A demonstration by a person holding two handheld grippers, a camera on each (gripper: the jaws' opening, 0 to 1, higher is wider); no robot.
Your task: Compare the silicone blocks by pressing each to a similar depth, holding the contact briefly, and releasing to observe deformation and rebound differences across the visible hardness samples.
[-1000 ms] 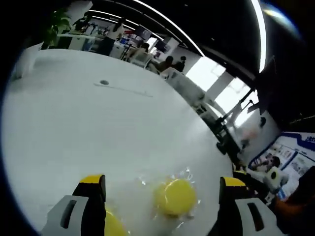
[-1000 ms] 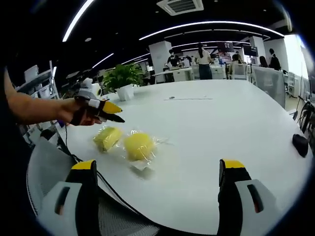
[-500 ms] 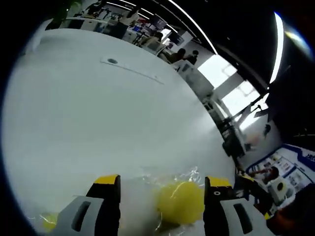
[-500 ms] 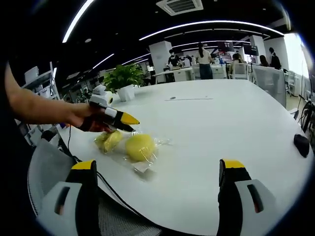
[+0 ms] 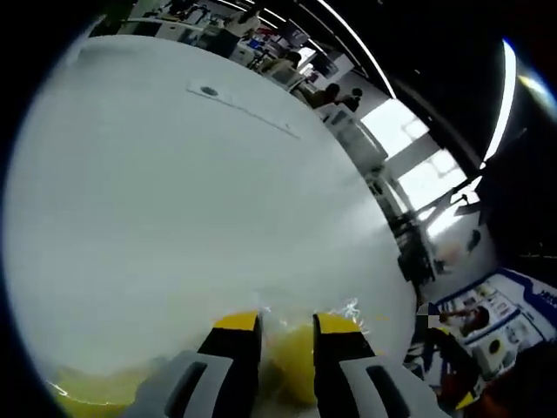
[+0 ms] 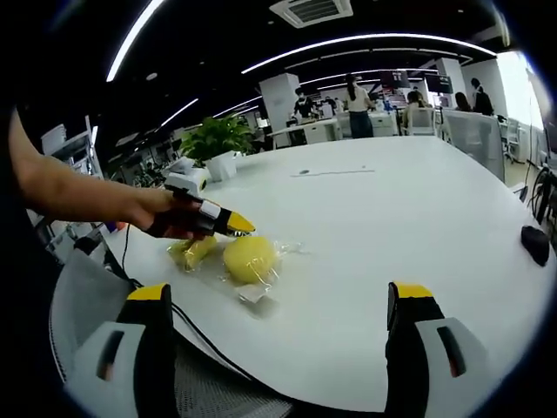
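Right gripper view, white table (image 6: 418, 226), office bkgd, left tool (image 6: 237, 227) nearly closed at yellow block (image 6: 249, 259), right tool (image 6: 278, 300) spread wide.

White table (image 6: 409, 209), two bagged yellow blocks (image 6: 249, 259), black mouse (image 6: 533, 245)

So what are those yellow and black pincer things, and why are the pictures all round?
Those are claws that a person holds, one in each hand. A little fish-eye camera rides on each claw, which makes the pictures round. In the left gripper view, the left claw has nearly closed onto a round yellow silicone block in clear plastic wrap. The right gripper view looks from farther back: the right claw is wide open and holds nothing. There you see the person's hand pushing the left claw onto that same block, with a second yellow wrapped block beside it, on a big white table.
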